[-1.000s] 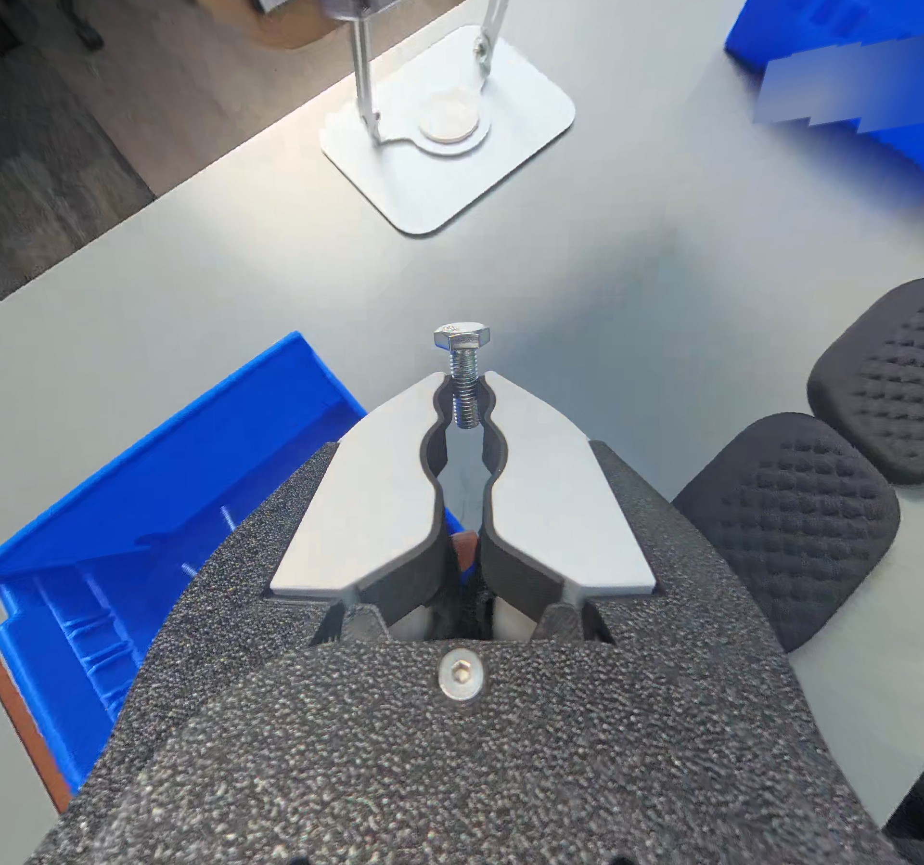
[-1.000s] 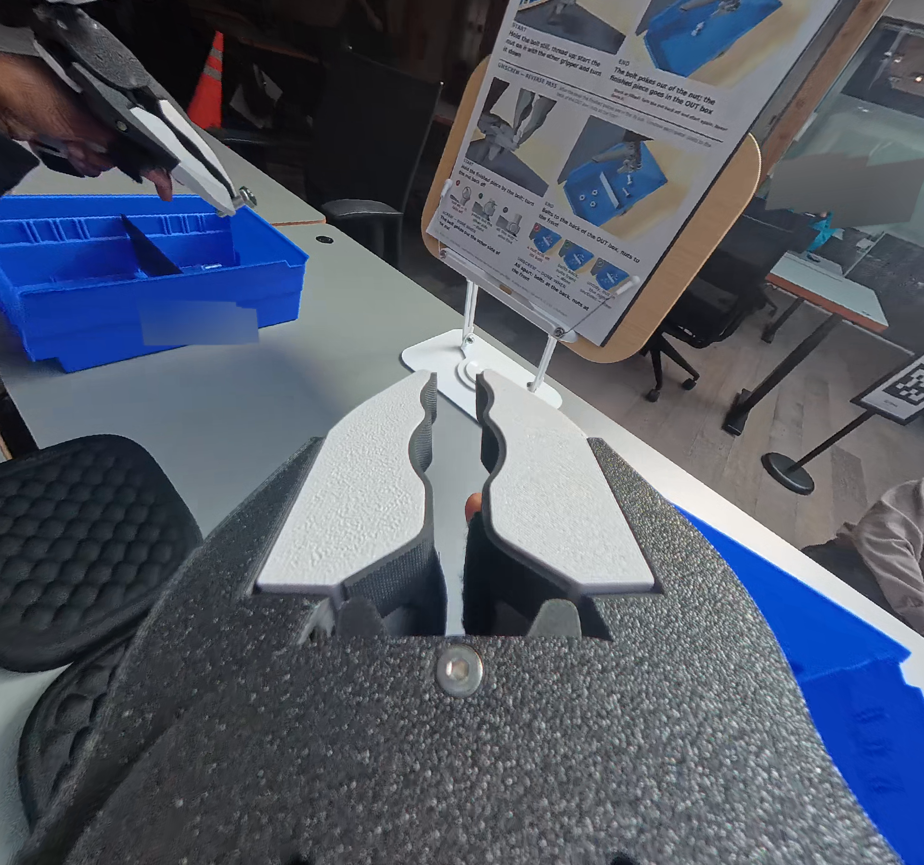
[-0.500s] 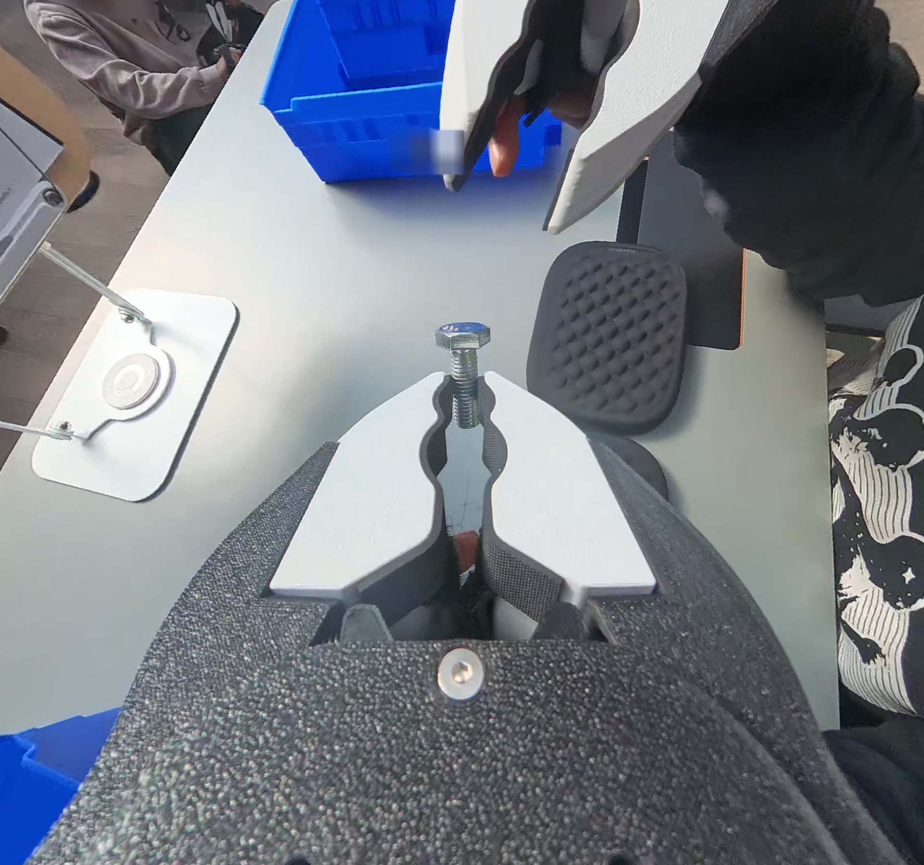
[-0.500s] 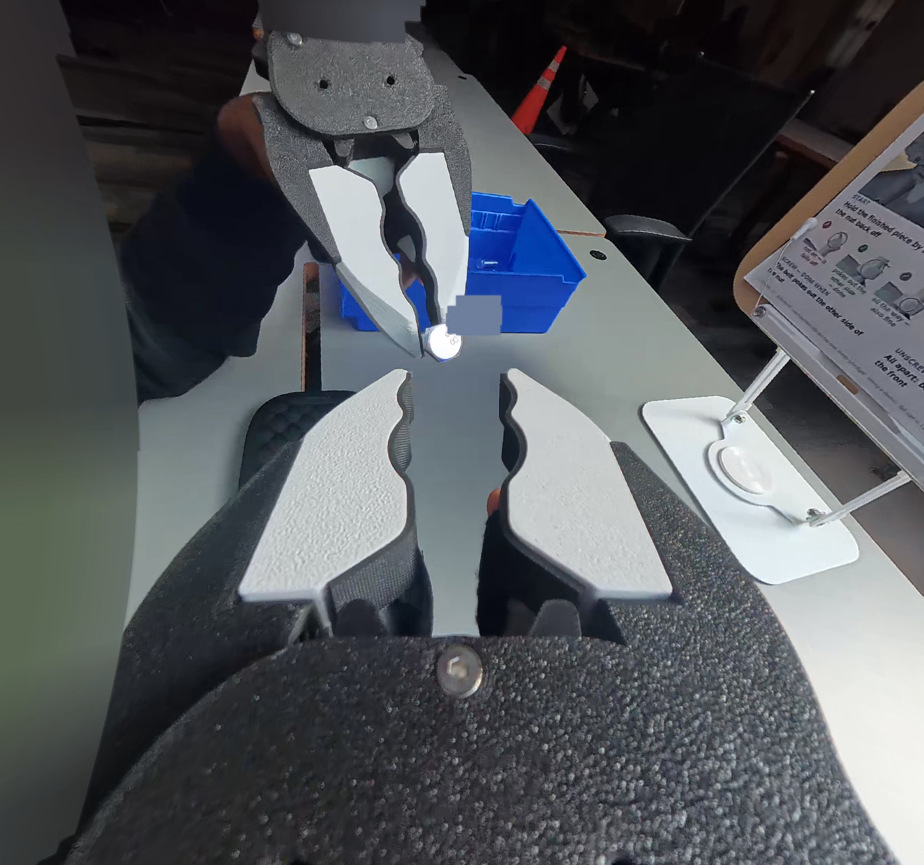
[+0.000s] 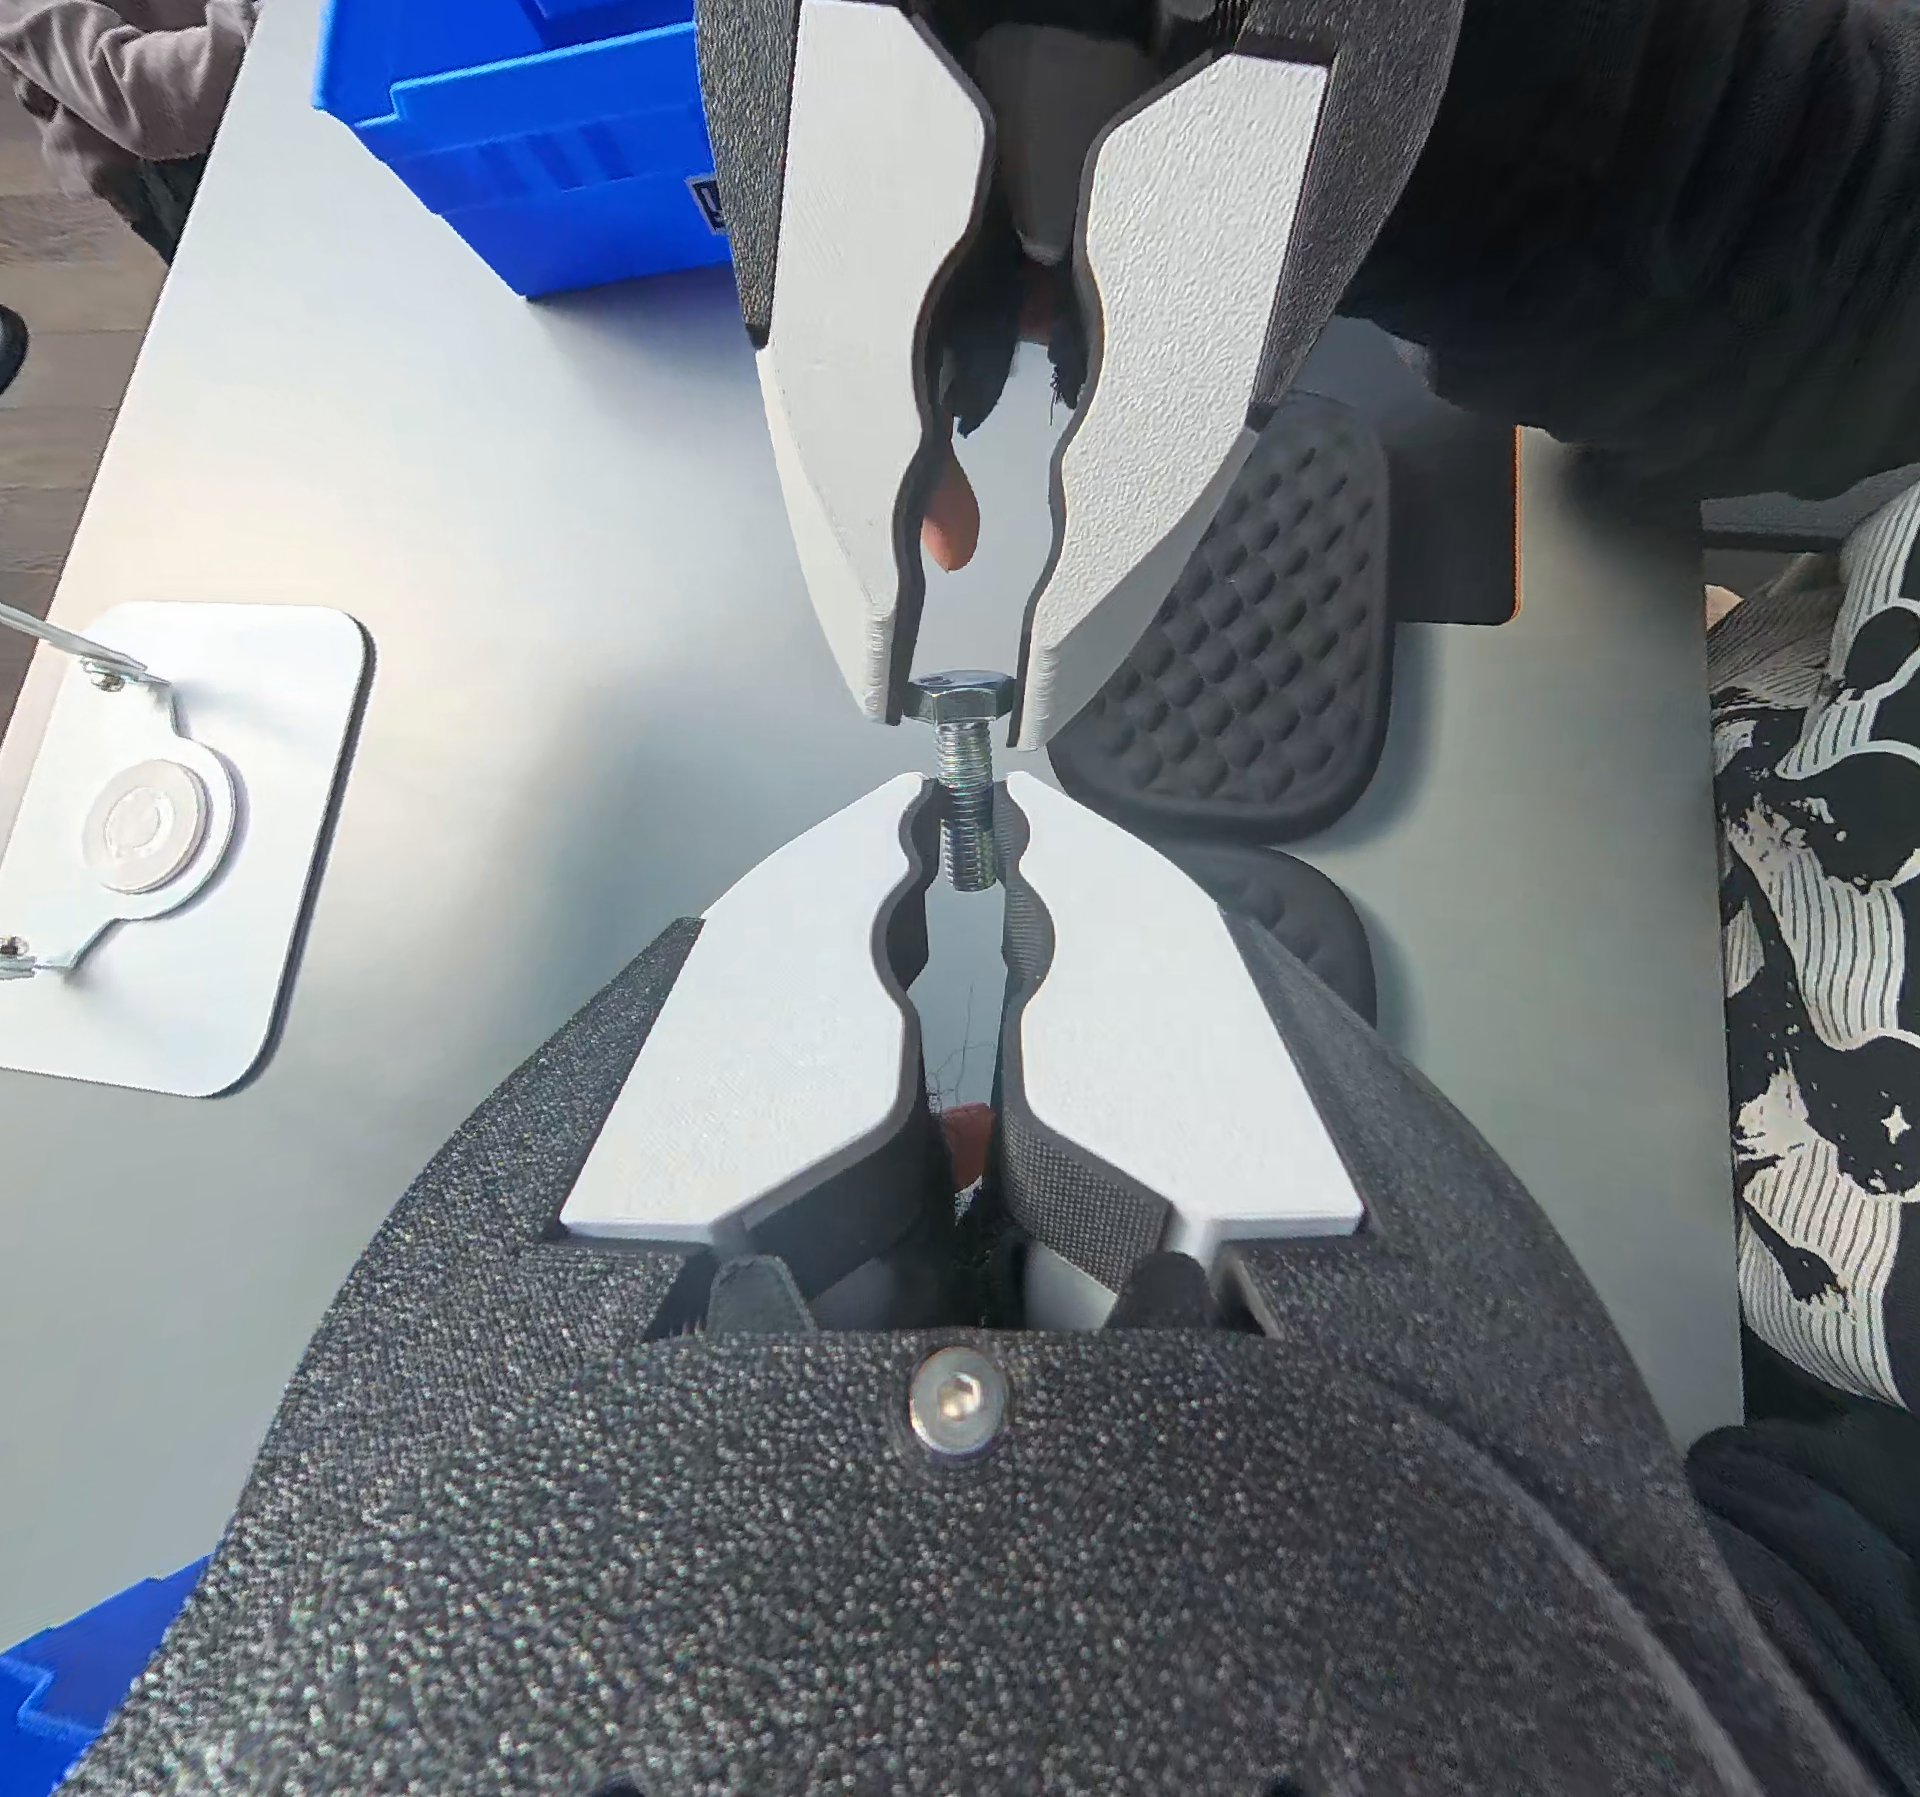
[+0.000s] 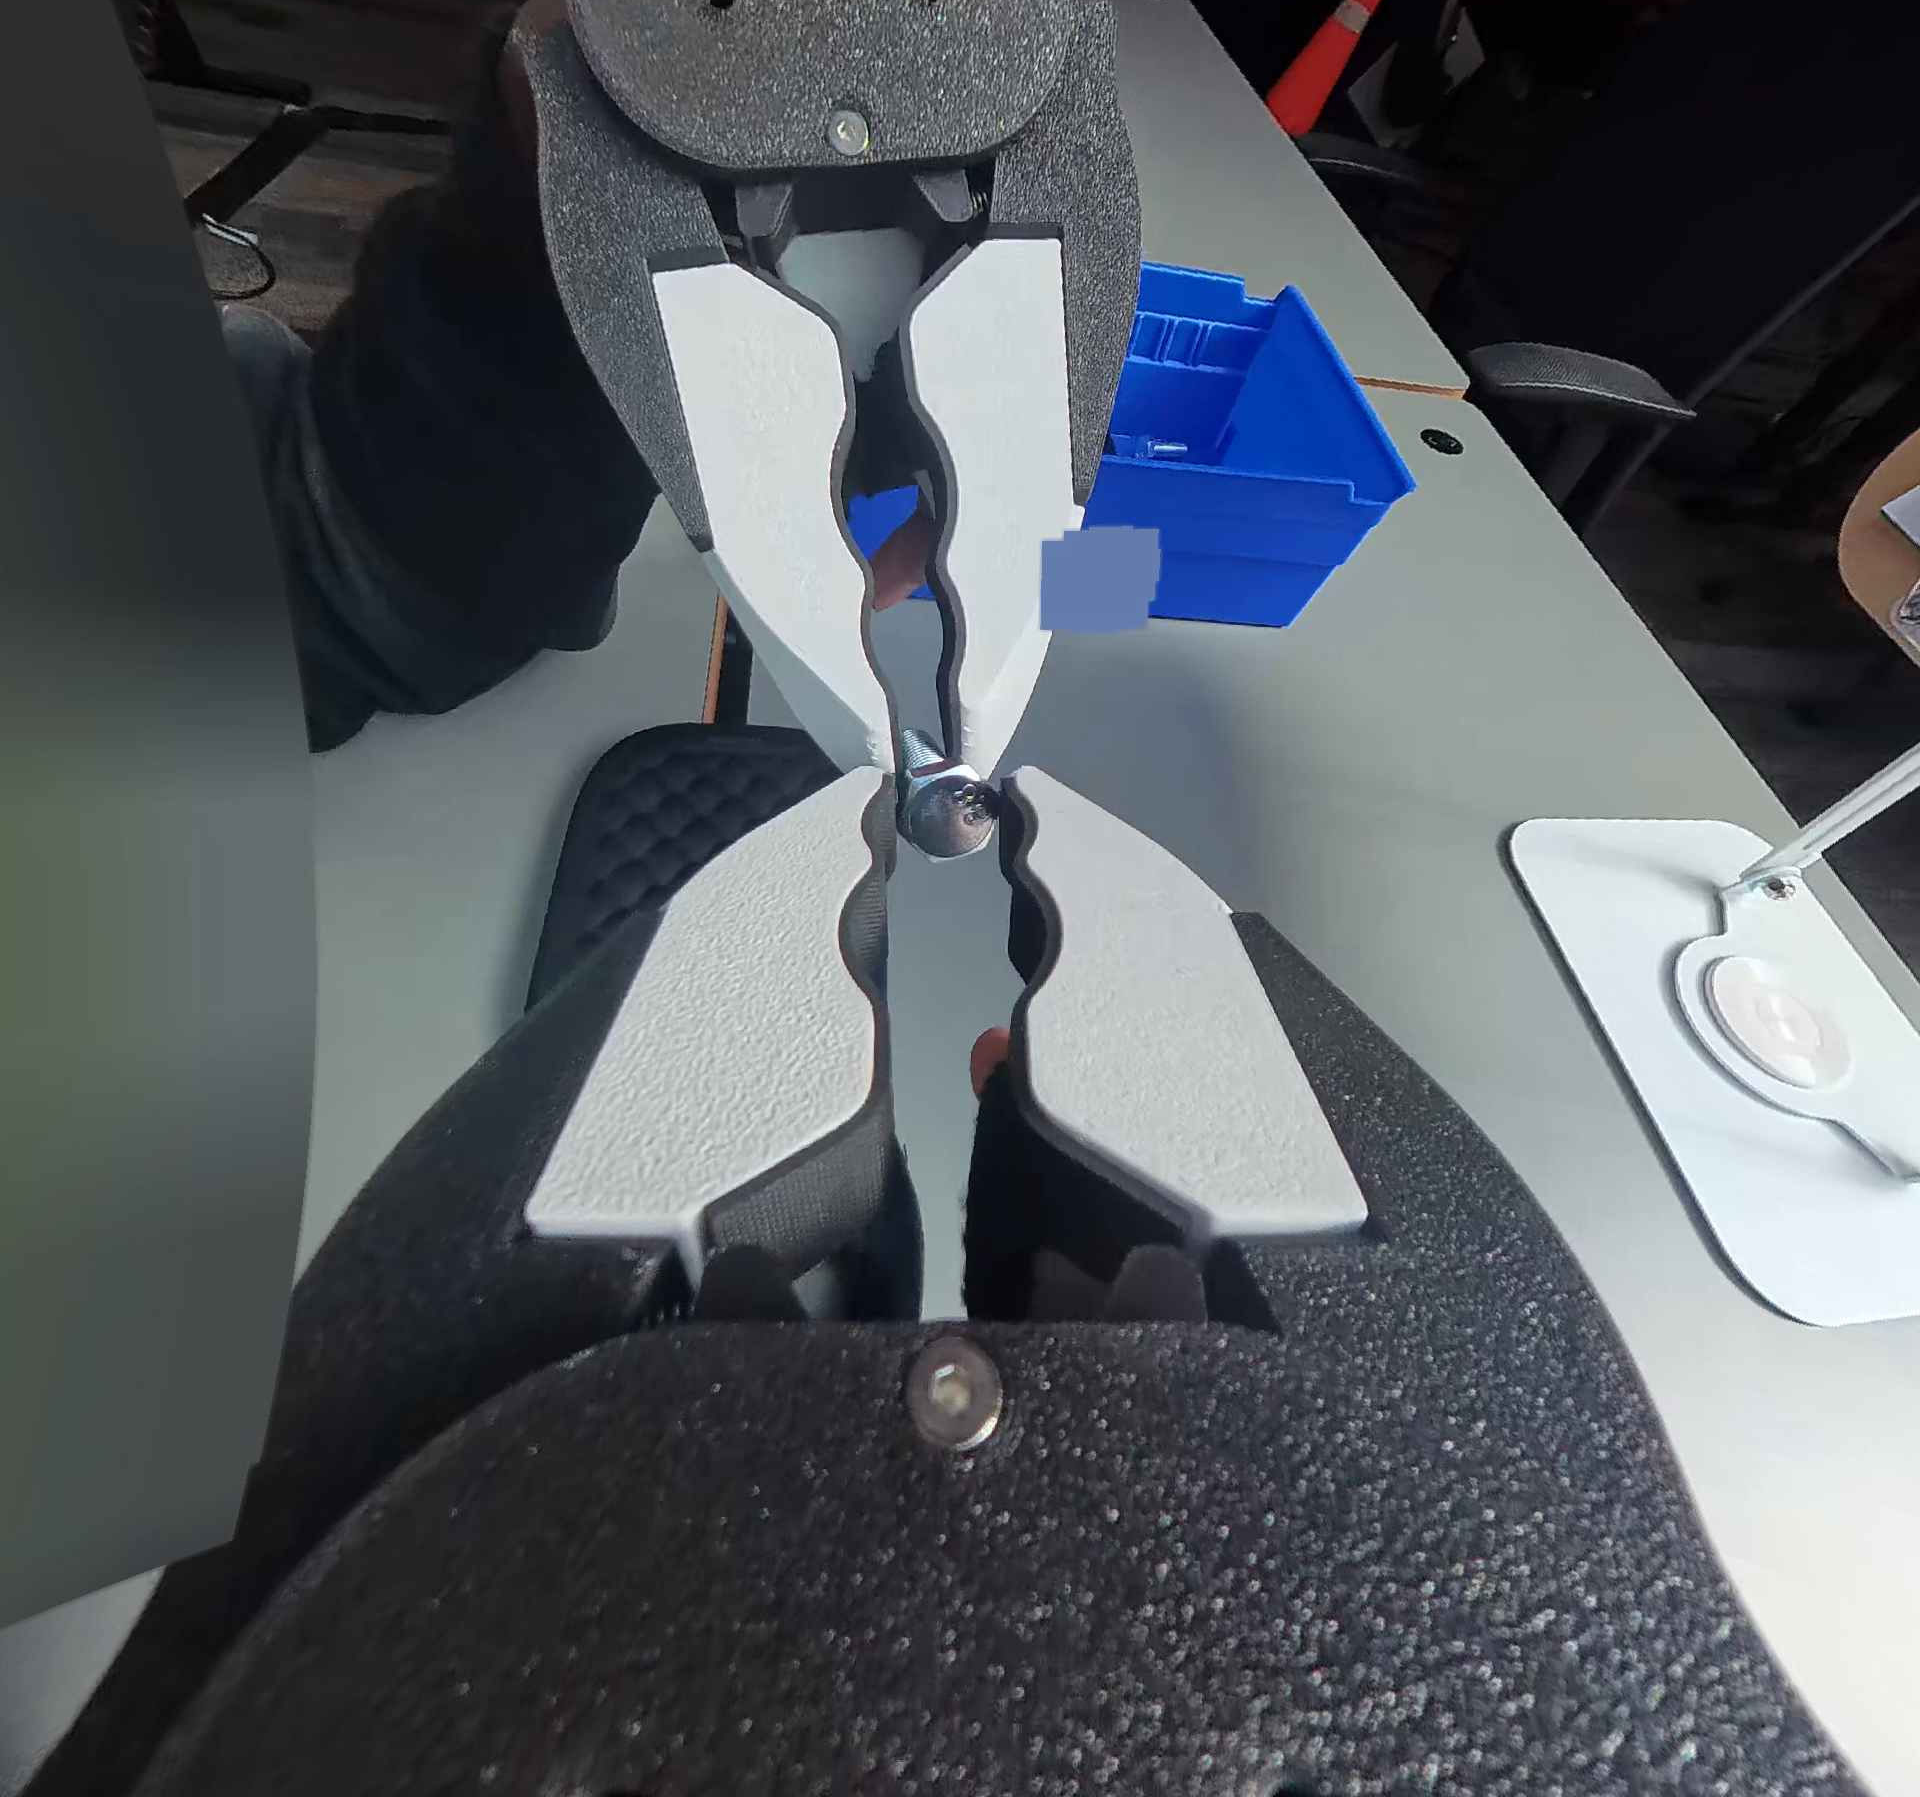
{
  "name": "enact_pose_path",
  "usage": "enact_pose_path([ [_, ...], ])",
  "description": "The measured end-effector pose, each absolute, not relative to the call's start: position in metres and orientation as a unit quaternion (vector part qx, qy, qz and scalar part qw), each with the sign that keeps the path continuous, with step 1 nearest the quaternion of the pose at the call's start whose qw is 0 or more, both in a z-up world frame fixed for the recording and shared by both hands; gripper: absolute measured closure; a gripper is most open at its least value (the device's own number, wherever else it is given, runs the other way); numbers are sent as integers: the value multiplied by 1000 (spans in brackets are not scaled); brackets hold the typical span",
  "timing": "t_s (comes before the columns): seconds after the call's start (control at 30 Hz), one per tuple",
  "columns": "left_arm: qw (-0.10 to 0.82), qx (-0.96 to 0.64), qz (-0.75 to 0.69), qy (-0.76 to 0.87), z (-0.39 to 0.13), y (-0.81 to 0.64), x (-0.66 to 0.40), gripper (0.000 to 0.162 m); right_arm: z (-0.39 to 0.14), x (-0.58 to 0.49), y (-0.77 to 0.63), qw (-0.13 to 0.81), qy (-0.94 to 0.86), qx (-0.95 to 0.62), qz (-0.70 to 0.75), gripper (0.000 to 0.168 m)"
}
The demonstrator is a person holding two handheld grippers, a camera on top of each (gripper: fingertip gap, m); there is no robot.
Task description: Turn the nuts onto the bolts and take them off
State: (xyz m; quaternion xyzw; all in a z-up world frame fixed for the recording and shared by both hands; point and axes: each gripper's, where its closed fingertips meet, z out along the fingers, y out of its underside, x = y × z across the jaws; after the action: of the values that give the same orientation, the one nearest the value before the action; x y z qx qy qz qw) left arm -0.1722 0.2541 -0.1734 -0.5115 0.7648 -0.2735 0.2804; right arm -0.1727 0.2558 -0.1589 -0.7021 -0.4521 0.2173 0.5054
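Silver hex bolt (image 5: pixel 964 791), no nut, shank clamped, head outward.

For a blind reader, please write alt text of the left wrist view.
The left gripper grips a bolt by its thread; the right gripper closes around its head, above a grey table.

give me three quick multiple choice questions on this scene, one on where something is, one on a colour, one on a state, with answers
1. Which part of the bolt sits between the left gripper's fingers?
A. threaded shank
B. hex head
C. no part

2. What colour is the bin on the table?
A. red
B. blue
C. green

3. What is the right gripper doing?
A. lying on the table
B. holding a nut
C. closing around the bolt's head

Answers: 1 A, the threads run down between its tips. 2 B, its walls are plainly blue. 3 C, its fingertips flank the hex head.
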Motion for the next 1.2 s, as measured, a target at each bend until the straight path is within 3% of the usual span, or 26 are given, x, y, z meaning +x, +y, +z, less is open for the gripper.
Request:
enact_pose_path([
  [0.1,303,-511,-300,746,-164,259,-168,152,-145,-168,262,543,-420,-685,243,151],
  [0.27,381,-491,-400,673,-123,270,-161,133,-104,-151,269,624,-310,-616,368,151],
  [0.47,419,-461,-476,621,-97,271,-157,131,-82,-143,266,625,-237,-549,502,151],
  [0.53,423,-458,-472,623,-98,270,-155,133,-82,-143,266,619,-228,-544,519,152],
  [0.67,442,-444,-480,614,-92,268,-152,152,-88,-144,270,612,-226,-557,514,151],
  [0.77,440,-448,-473,618,-94,269,-151,153,-96,-144,272,596,-233,-576,509,151],
  [0.8,433,-455,-462,626,-99,270,-152,153,-102,-145,272,583,-243,-595,497,150],
  [0.93,374,-547,-333,671,-147,295,-165,153,-141,-130,282,542,-277,-705,363,117],
  [1.2,167,-653,-140,726,-279,328,-178,152,-184,-112,282,461,-328,-800,200,113],
])
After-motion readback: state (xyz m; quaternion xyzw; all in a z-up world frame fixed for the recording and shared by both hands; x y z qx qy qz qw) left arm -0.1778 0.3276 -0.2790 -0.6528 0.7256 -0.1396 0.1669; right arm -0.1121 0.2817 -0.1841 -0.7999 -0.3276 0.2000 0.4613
